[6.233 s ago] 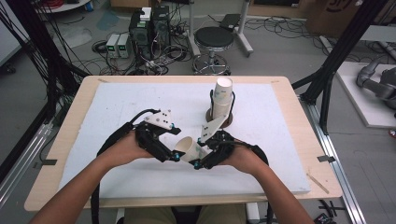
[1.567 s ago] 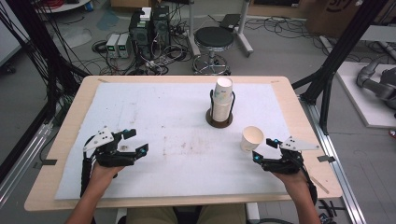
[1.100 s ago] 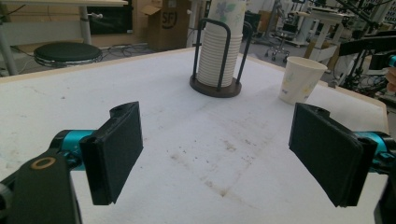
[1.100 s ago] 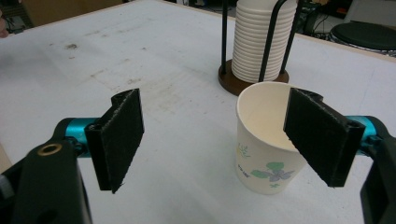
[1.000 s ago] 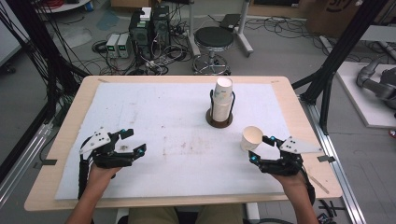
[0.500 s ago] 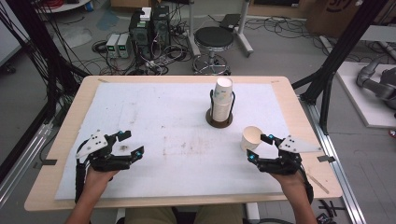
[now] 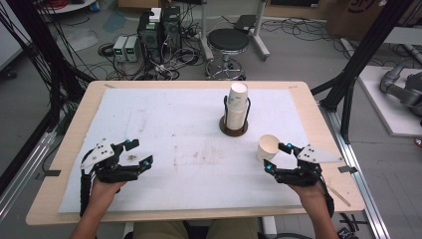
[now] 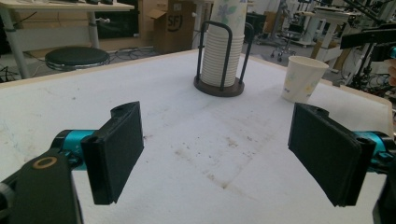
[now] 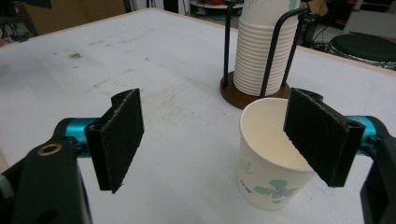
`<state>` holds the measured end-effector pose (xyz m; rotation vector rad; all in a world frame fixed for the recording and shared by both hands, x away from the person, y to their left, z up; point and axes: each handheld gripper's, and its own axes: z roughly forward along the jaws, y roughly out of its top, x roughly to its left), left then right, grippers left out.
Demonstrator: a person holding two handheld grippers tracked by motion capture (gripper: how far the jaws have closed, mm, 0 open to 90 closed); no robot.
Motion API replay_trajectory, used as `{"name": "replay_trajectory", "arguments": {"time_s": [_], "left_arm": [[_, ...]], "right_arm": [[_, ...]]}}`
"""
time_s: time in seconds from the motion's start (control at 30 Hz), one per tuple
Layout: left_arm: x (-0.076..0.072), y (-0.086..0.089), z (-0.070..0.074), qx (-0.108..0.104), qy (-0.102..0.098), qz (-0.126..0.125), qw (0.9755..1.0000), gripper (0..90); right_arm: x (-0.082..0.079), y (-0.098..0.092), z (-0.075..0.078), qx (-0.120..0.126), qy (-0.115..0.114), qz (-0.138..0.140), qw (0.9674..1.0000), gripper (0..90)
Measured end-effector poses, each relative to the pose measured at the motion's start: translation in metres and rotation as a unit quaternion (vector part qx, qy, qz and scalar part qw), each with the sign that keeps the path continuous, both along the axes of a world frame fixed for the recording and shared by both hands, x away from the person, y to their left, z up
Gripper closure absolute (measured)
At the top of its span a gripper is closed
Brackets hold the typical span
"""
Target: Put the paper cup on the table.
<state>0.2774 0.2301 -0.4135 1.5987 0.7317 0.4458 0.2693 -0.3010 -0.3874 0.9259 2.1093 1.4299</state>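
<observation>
Looking down from the high view, I see my right gripper (image 7: 276, 158) spread wide, the single paper cup (image 7: 268, 147) standing upright just ahead of it, near the table's right edge. In the right gripper view one jaw hides part of the cup's far rim; nothing pinches it. My left gripper (image 7: 138, 152) is spread too, over the stained white mat (image 7: 189, 129). The cup stack (image 7: 237, 105) in its wire holder (image 7: 234, 130) is cut off at the top.

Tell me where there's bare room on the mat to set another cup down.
The widest free patch lies between the left tongs and the cup holder, across the stained middle of the white mat. It is crowded on the right, where the loose paper cup stands close to the right tongs and the holder.
</observation>
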Motion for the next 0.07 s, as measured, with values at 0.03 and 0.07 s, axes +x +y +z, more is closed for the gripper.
{"name": "replay_trajectory", "arguments": {"time_s": [0.03, 0.07], "left_arm": [[0.0, -0.0001, -0.0002, 0.0, 0.0, 0.001, 1.0, 18.0], [0.0002, 0.0, -0.0004, 0.0, 0.0, 0.001, 1.0, 18.0]], "right_arm": [[0.001, -0.0002, -0.0006, -0.001, -0.003, 0.001, 1.0, 20.4], [0.0012, -0.0001, -0.0007, 0.0, -0.002, 0.001, 1.0, 20.4]]}}
